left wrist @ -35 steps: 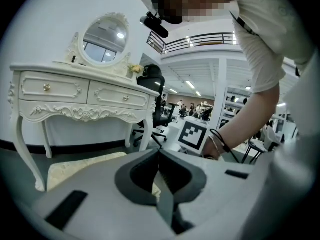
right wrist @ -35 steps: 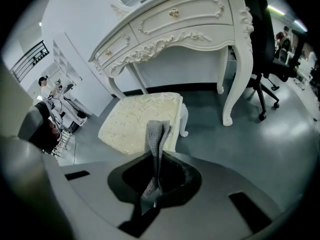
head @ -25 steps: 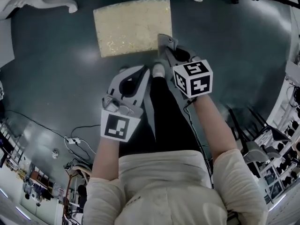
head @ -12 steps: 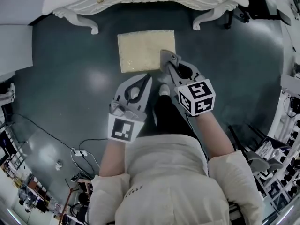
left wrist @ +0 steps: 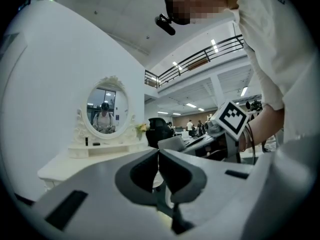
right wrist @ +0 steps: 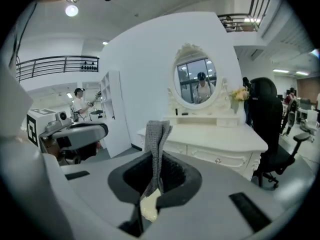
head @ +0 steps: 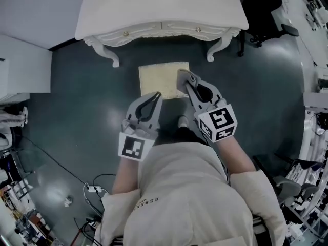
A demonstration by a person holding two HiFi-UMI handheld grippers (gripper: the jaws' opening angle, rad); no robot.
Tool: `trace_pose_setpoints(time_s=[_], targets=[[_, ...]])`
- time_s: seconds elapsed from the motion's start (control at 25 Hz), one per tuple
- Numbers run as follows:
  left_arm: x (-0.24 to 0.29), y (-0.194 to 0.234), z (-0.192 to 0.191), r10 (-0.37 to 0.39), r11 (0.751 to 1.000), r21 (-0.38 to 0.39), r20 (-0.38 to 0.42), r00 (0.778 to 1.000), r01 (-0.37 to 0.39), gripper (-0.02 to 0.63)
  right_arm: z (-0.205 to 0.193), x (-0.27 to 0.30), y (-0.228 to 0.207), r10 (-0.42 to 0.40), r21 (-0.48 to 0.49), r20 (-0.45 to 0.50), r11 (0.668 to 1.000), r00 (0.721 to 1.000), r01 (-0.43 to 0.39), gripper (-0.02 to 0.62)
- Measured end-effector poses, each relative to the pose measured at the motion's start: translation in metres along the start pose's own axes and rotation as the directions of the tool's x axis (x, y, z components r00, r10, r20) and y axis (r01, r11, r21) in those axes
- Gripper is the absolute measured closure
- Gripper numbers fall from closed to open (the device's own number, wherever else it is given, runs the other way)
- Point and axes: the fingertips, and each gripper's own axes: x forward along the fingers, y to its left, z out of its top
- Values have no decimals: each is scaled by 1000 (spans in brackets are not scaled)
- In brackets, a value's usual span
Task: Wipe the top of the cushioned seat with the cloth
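Observation:
The cushioned seat point(head: 160, 78) is a cream square pad low on the dark floor, just in front of a white dressing table point(head: 159, 9). My right gripper point(head: 181, 76) hovers over the seat's right near part, shut on a grey knitted cloth point(right wrist: 158, 141) that stands up from between its jaws point(right wrist: 151, 186). A sliver of the cream seat point(right wrist: 149, 207) shows below those jaws. My left gripper point(head: 156, 95) hangs over the seat's near edge, shut and holding nothing point(left wrist: 159, 166). Both grippers are held above the seat, apart from it.
The dressing table carries an oval mirror point(right wrist: 196, 81) and small items. A black office chair point(right wrist: 267, 129) stands at its right. A white cabinet point(head: 23, 68) is at the left, cables and a power strip point(head: 93, 189) lie on the floor behind me.
The head view has pulled back: the seat looks smaller and the dressing table has come fully into sight. Both grippers stay shut, and the right one now shows over the seat.

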Motion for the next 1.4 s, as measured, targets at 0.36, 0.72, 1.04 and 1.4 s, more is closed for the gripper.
trace_pose_setpoints(time_s=[0.36,0.72,1.04,1.4], targets=[[-15,8,65,-16,995,98,71,997,9,603,69,-54,14,-57,-87,204,993,977,77,568],[-38,16,80,18,995,96,95,995,-27,603,102,-73,30,-52,-143,348,984,936,107,568],[-43,21,80,41,992,117,86,995,-51,603,108,-76,48,39,-192,384,981,922,38,568],[-43,19,81,30,993,112,88,996,-40,603,105,-70,45,39,-205,374,978,927,42,569]])
